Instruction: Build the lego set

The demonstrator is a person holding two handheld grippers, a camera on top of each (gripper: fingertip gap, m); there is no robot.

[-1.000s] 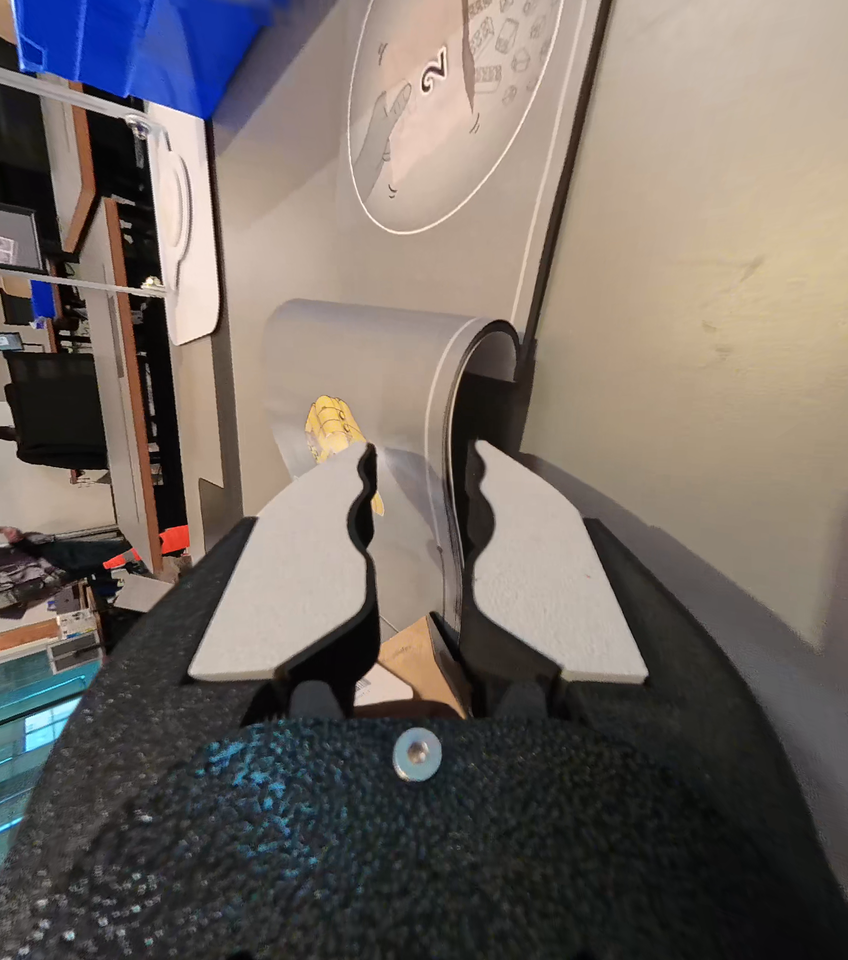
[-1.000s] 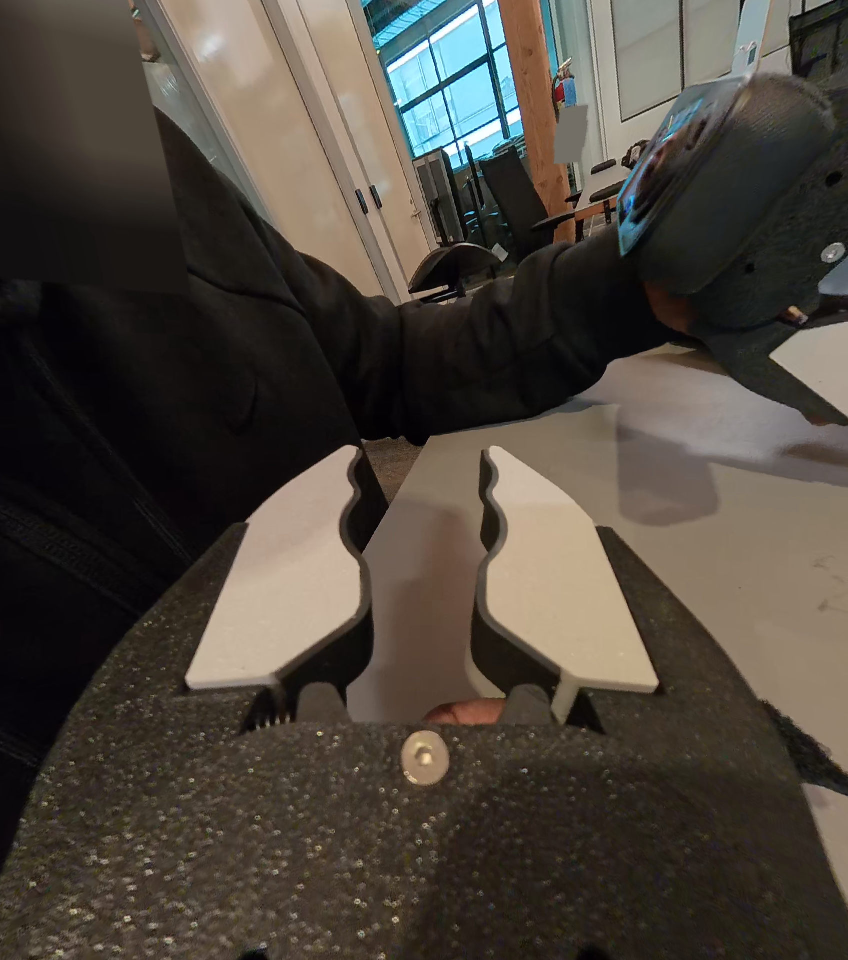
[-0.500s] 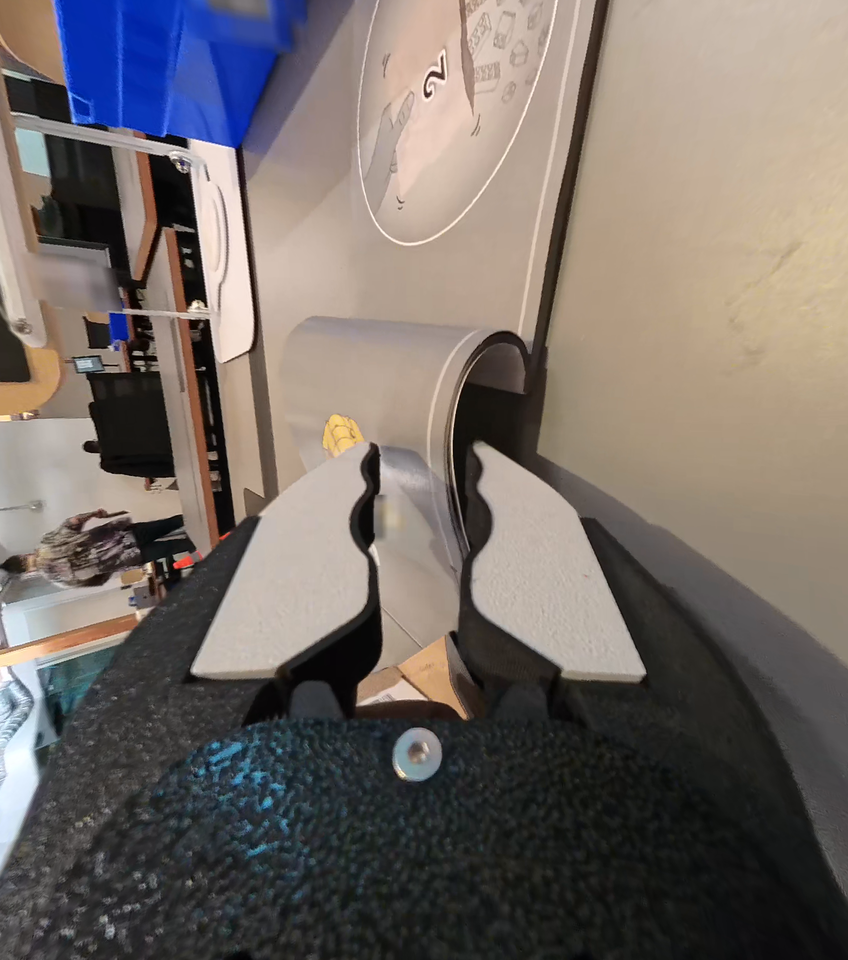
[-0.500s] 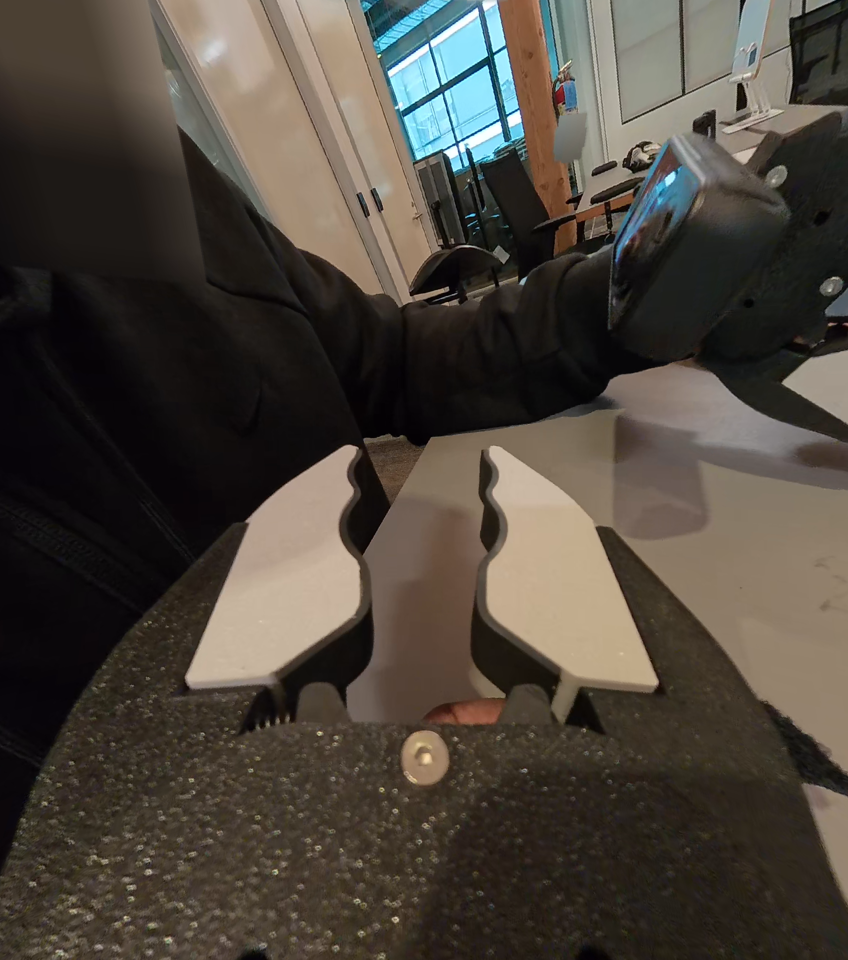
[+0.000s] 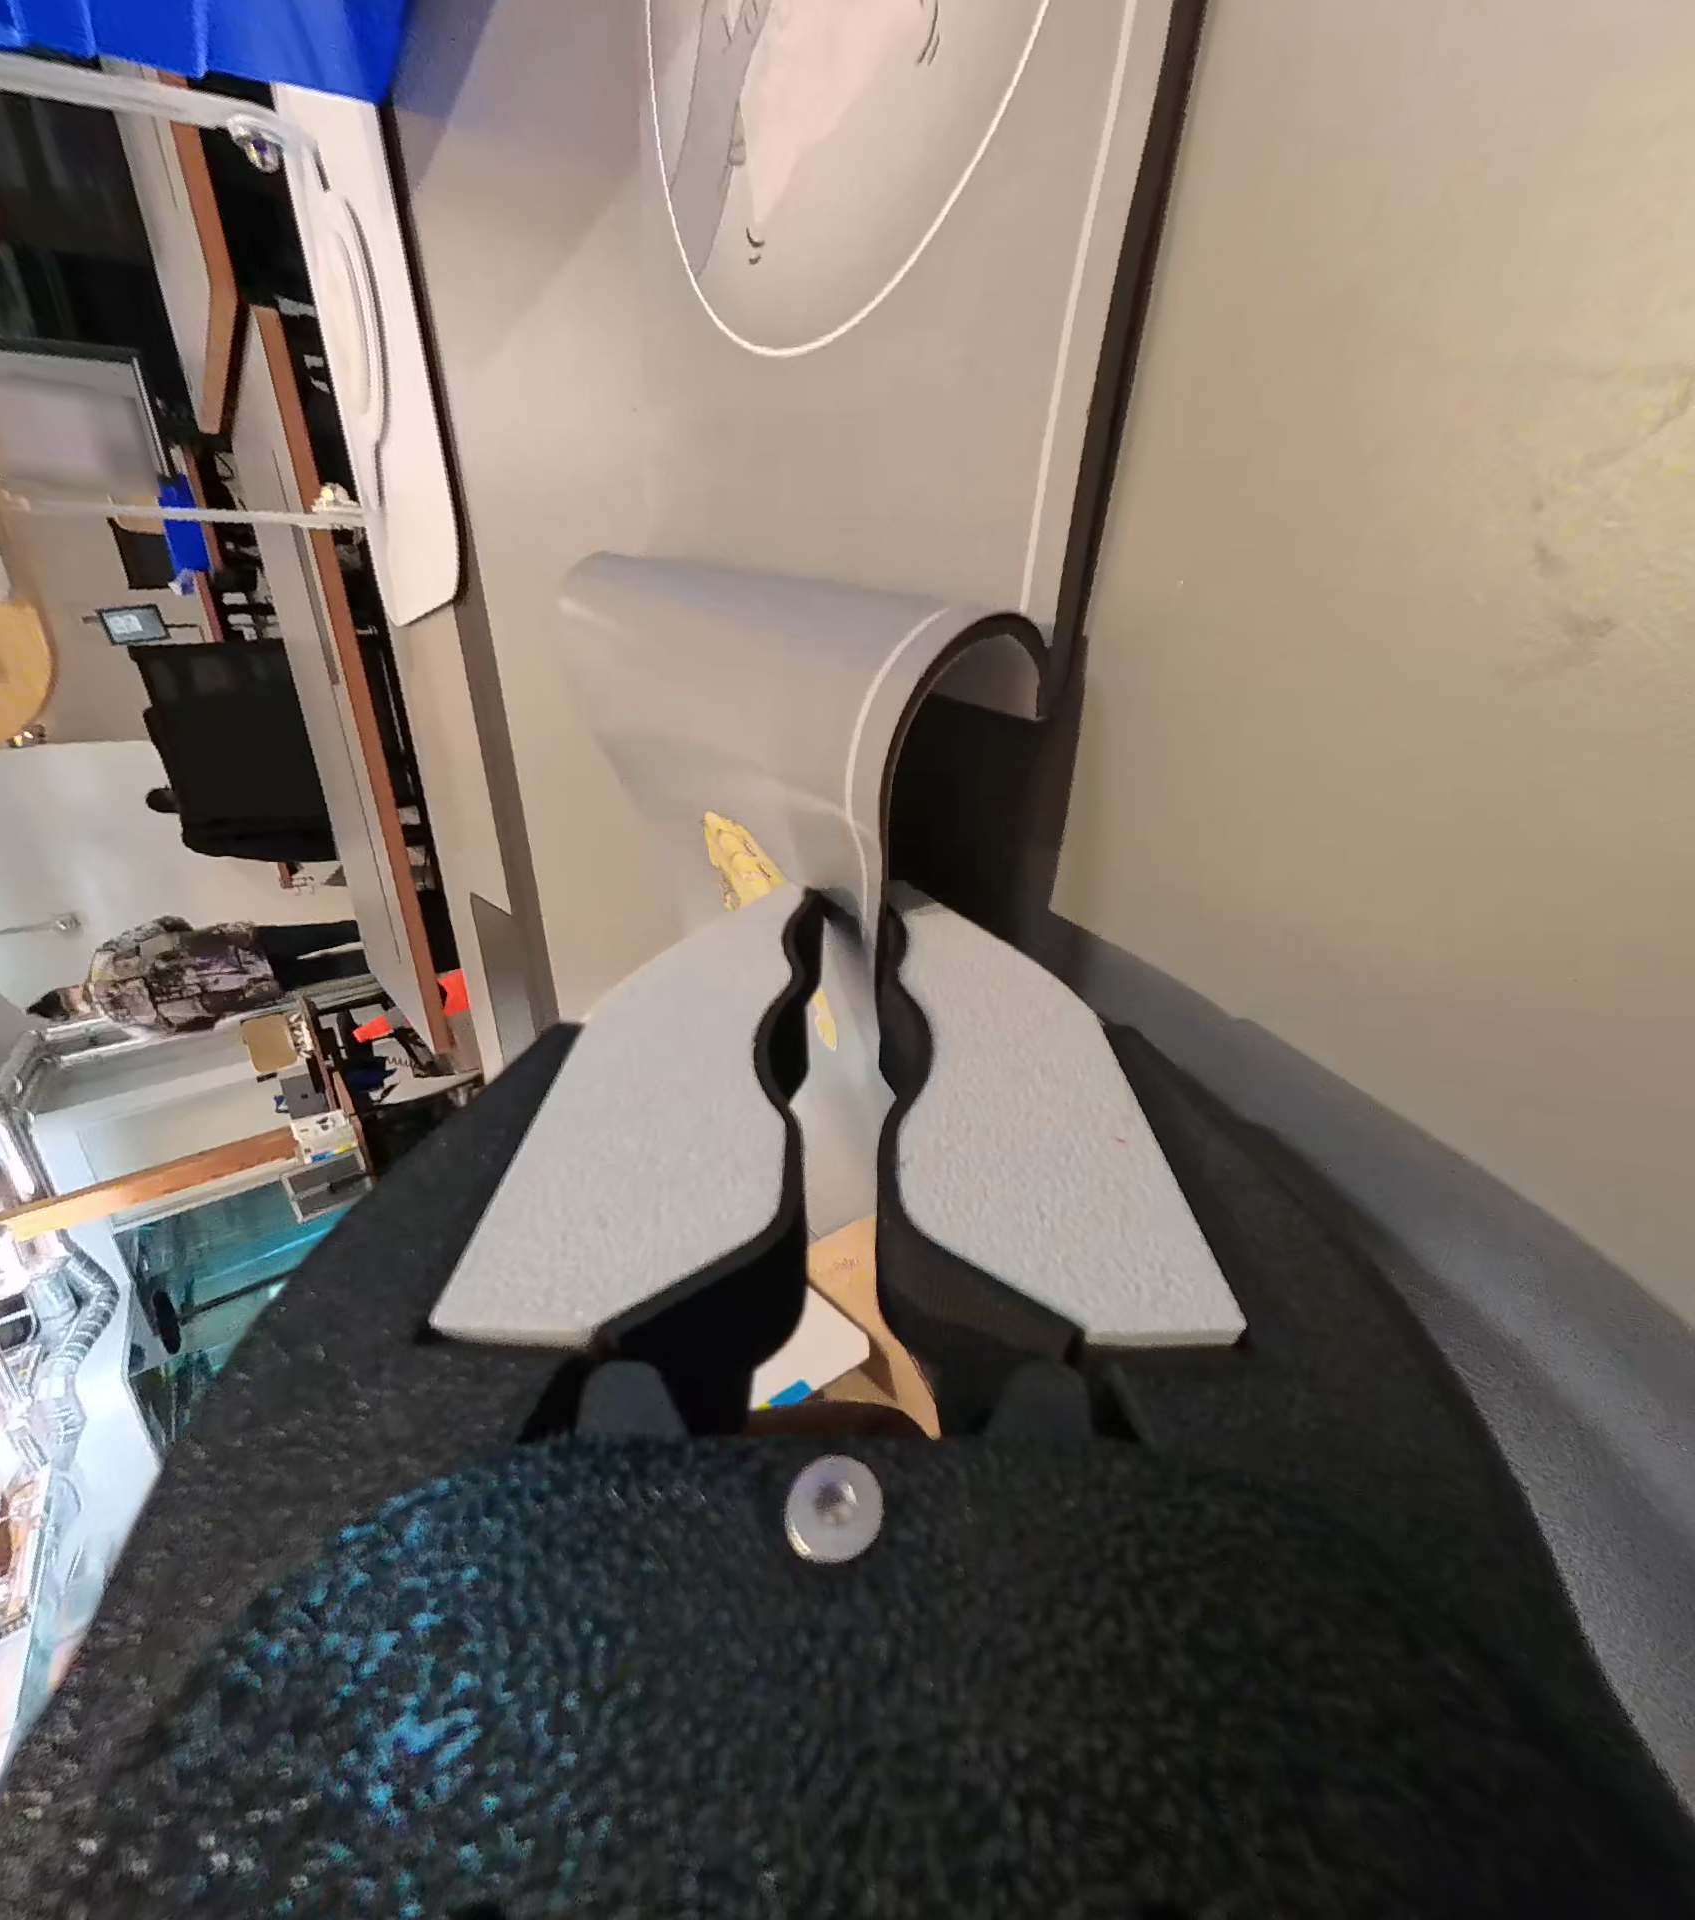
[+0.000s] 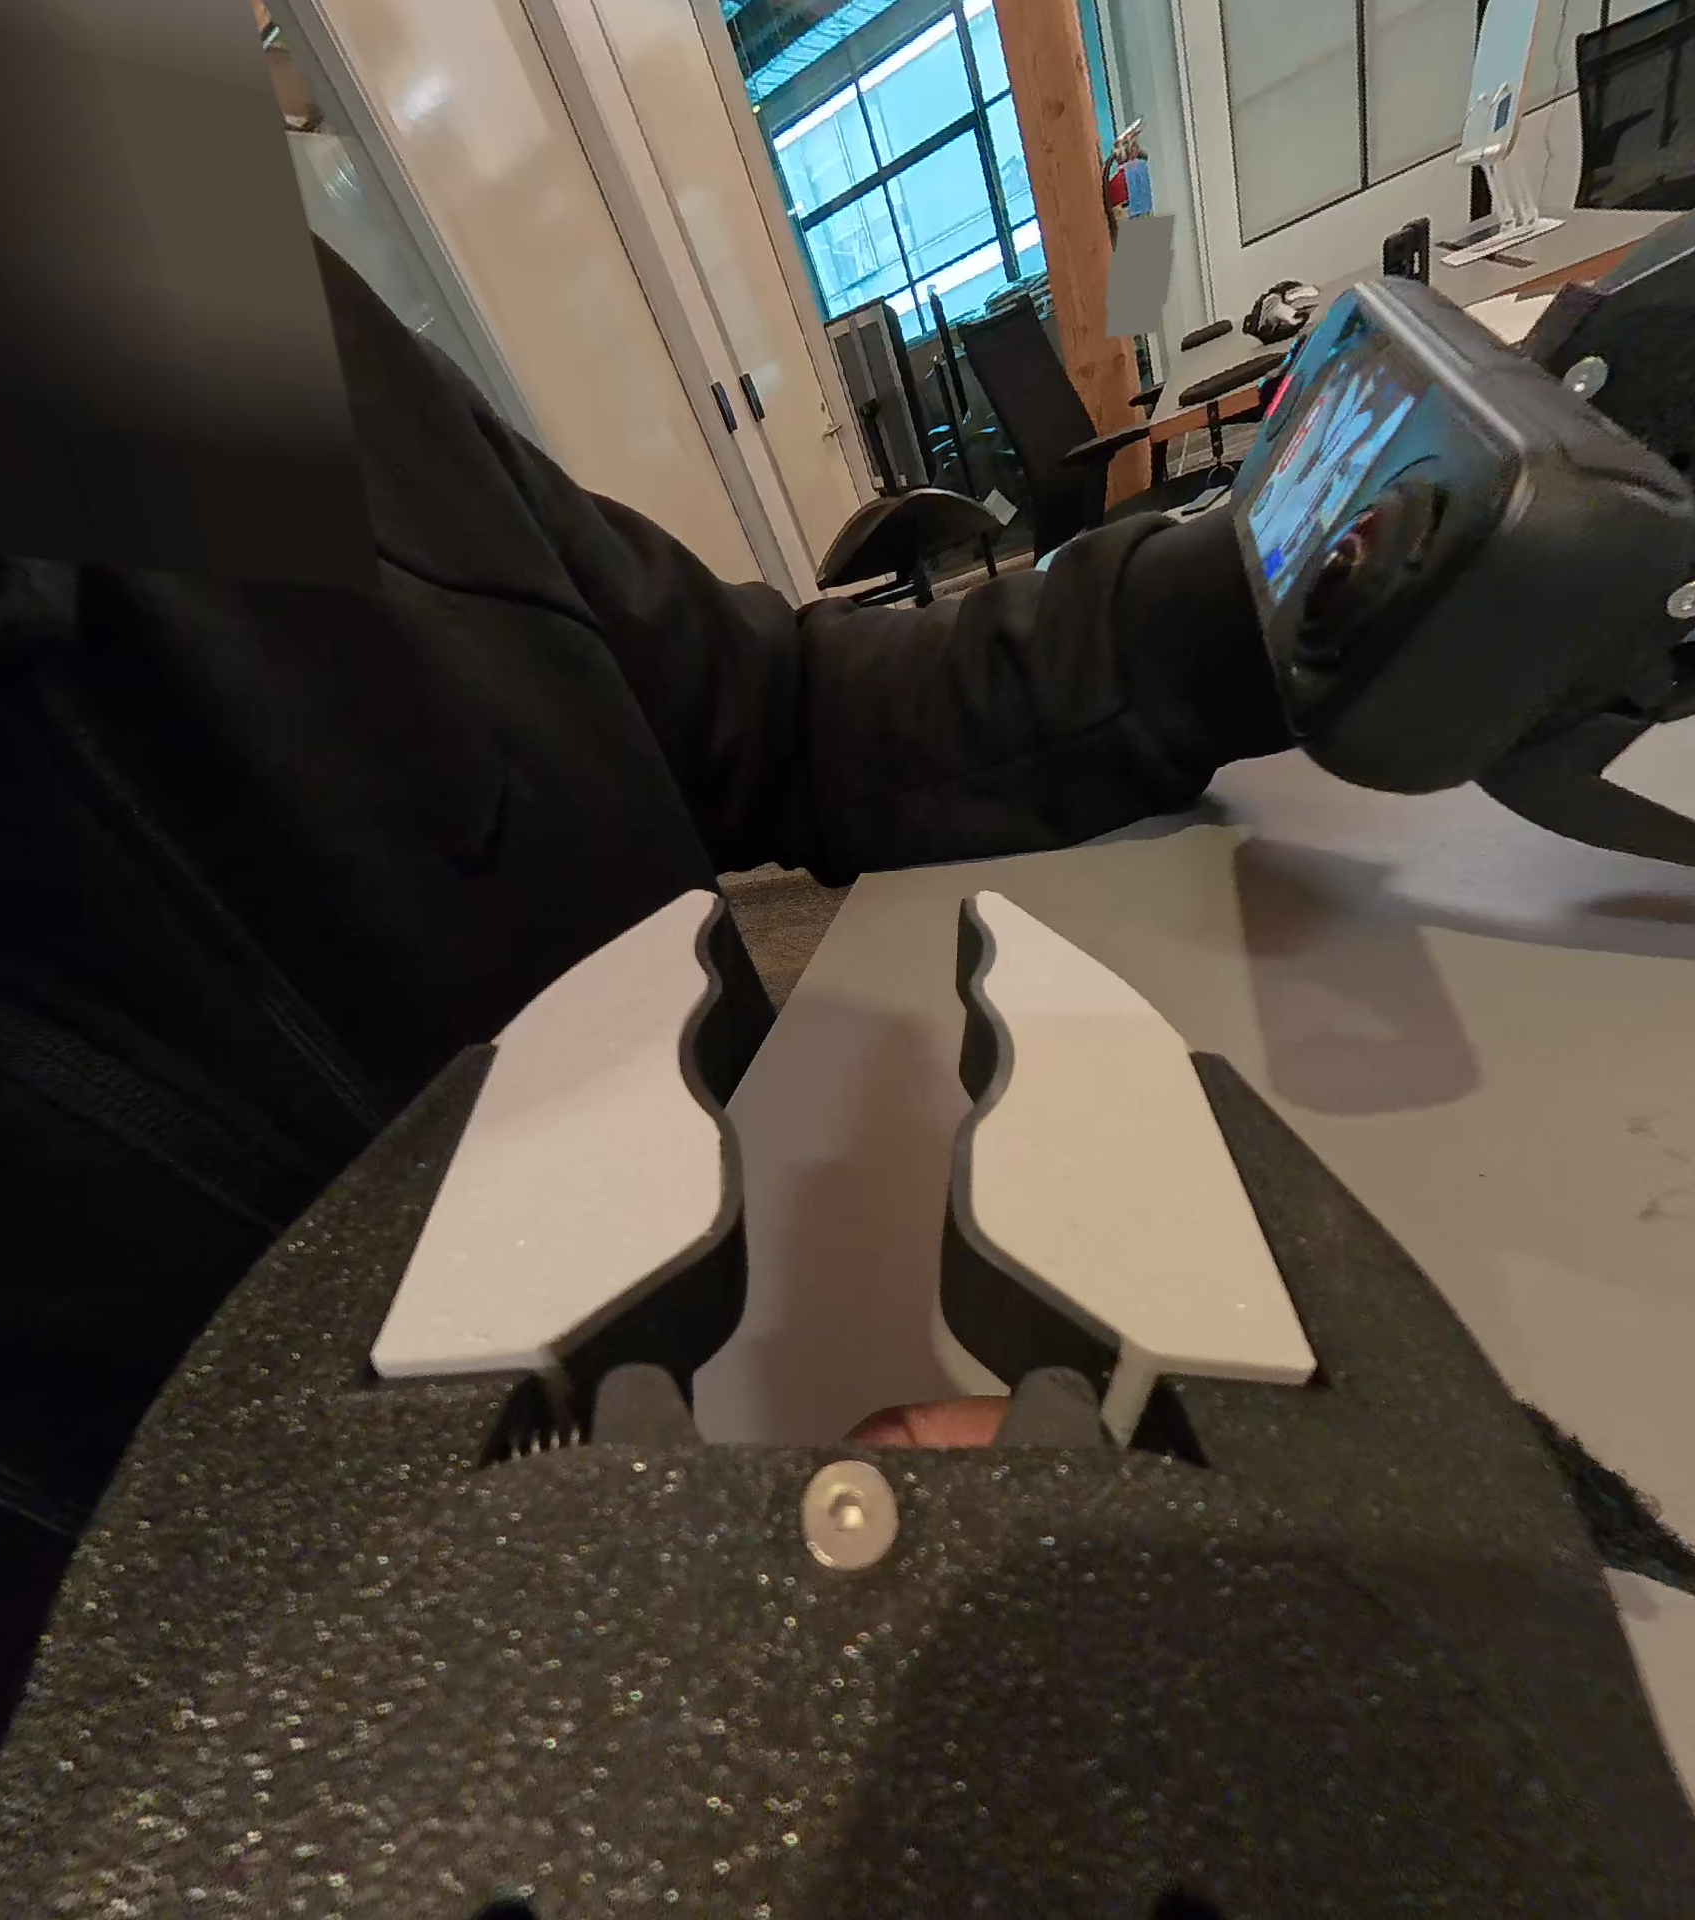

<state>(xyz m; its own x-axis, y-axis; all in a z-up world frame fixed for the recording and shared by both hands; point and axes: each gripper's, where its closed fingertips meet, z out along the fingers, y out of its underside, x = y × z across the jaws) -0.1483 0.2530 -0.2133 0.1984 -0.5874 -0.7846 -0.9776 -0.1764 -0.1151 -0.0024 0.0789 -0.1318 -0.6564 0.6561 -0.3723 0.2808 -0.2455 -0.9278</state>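
Observation:
In the left wrist view, a thin grey mat with a black underside lies on the beige table. Its near end is curled up off the table. My left gripper is shut on that lifted end, and the sheet runs between the two pads. A yellow picture is printed on the mat by the left fingertip. My right gripper is open and holds nothing; it hovers over the near corner of the table. The left gripper also shows at the upper right of the right wrist view.
A blue bin stands beyond the mat's far end. A person's black sleeve reaches across to the left gripper. A brown cardboard piece shows below the left jaws. Office chairs and desks stand in the background. The tips of one gripper are about 25 centimetres away from the tips of the other.
My left jaws have closed from wide apart onto the curled mat end, which now rises higher. The right gripper has stayed open and still.

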